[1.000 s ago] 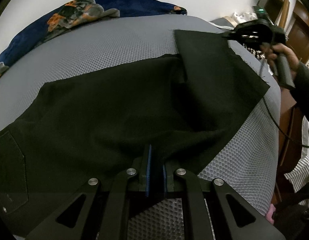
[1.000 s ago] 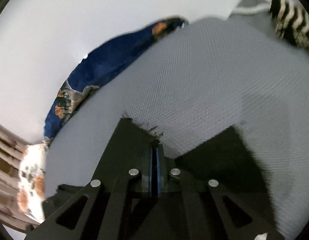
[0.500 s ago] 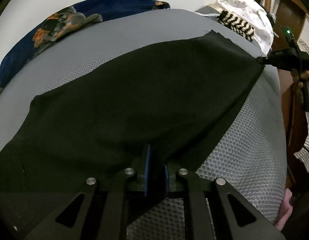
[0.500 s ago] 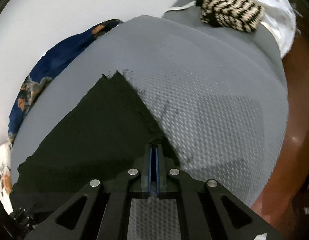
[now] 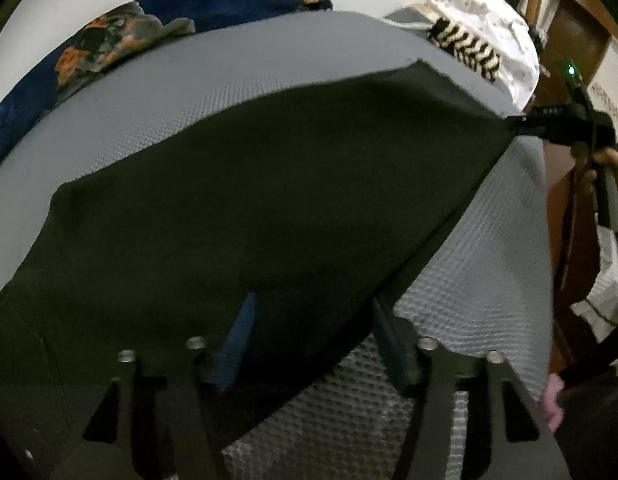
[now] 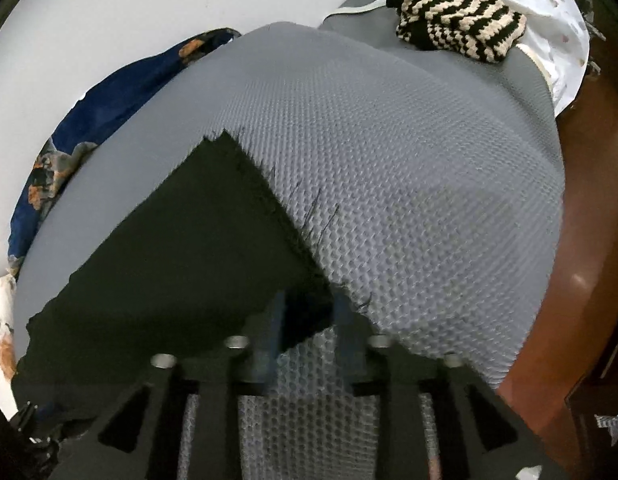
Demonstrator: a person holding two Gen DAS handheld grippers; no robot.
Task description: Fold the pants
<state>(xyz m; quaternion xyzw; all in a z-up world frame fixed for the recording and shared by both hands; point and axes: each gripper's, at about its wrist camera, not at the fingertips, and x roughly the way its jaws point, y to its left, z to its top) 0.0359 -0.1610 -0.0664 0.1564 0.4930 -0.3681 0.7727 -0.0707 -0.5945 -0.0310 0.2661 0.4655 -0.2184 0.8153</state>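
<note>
The black pants (image 5: 269,208) lie spread flat on the grey bed (image 6: 409,152), both the left tongs (image 5: 313,340) and right tongs (image 6: 307,328) spread open at their near edge, so laying-out looks finished and the next move calls for a fresh pinch to fold.

Black pants (image 5: 269,200) lie on a grey honeycomb-textured bed (image 6: 389,160). Ahead of the right tool (image 6: 307,336), a black-and-cream zigzag knit (image 6: 457,28); off to its left, a navy cloth (image 6: 109,100) with orange patches.
</note>
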